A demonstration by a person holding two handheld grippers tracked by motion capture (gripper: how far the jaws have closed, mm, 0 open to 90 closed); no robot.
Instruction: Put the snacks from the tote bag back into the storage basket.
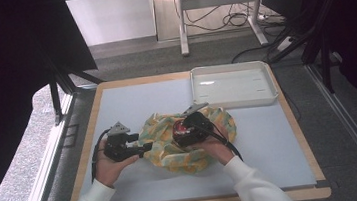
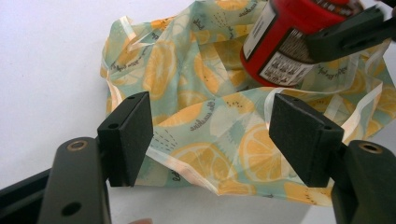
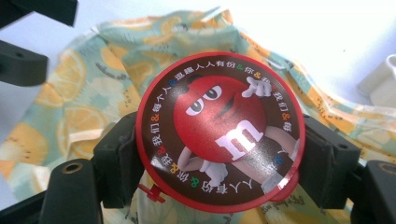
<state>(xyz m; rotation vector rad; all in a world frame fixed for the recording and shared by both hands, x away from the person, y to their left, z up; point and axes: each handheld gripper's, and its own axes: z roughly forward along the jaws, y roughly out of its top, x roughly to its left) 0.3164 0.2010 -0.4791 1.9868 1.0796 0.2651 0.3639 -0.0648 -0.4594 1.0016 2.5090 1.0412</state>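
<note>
A red candy tub (image 3: pixel 219 130) with a cartoon lid sits between the pads of my right gripper (image 3: pixel 222 161), which is shut on its sides. In the left gripper view the red candy tub (image 2: pixel 280 42) hangs tilted just above a crumpled plastic bag (image 2: pixel 187 79) printed with orange slices. The bag (image 1: pixel 162 132) lies in the middle of the table. My left gripper (image 2: pixel 215 135) is open at the bag's left edge, with a fold of the rim lying between its pads (image 2: pixel 130 135) untouched. From above, the left gripper (image 1: pixel 146 147) sits left of the right gripper (image 1: pixel 182 130).
A white tray (image 1: pixel 266 96) stands at the table's far right corner. The grey table top (image 1: pixel 271 141) has a wooden border. Beyond the table are a stand's legs and cables on the floor.
</note>
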